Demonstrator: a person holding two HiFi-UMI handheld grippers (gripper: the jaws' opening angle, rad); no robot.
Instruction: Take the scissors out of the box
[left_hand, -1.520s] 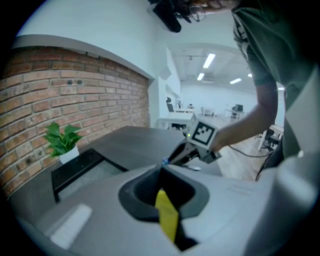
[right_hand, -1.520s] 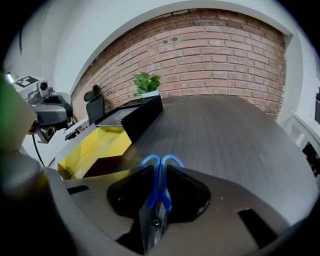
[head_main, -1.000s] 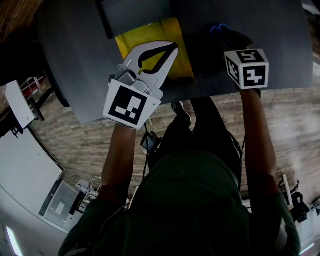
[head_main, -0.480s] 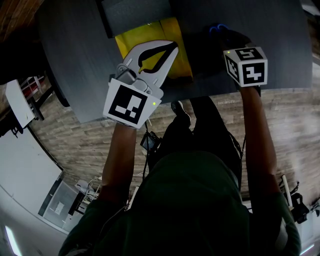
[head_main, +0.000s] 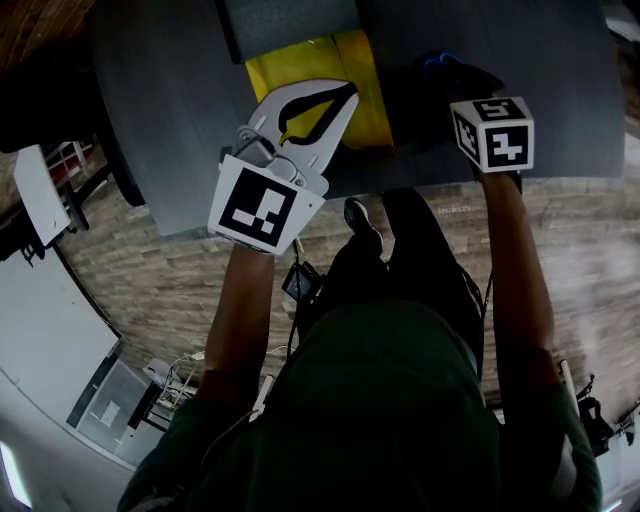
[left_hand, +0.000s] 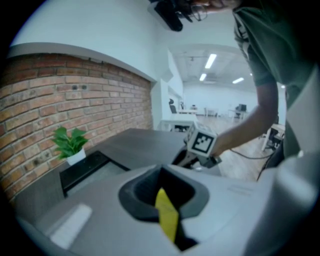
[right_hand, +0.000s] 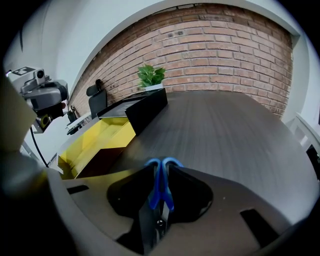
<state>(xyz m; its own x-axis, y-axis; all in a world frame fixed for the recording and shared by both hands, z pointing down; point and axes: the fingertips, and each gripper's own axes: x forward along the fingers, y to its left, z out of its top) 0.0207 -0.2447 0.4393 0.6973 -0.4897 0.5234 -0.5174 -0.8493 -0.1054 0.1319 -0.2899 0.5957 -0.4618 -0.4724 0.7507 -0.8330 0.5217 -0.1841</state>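
**Scissors (right_hand: 161, 187) held in right gripper (right_hand: 159, 210), box (right_hand: 95, 137) to their left**

Our right gripper's jaws were pressed onto the scissors. The long axis ran along the jaws, w/ blue handle loops pointing fwd and the pivot nearer us. The scissors hung over bare table (right_hand: 240, 130), outside the yellow box, which lay just to their left. Our left gripper (left_hand: 167, 220) was clamped on a yellow wall of the box. We judged the set-down spot lay rightward, away from the box.

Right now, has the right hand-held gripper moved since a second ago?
No. The right hand-held gripper sits at the same spot by the table edge as before, shut on the scissors.
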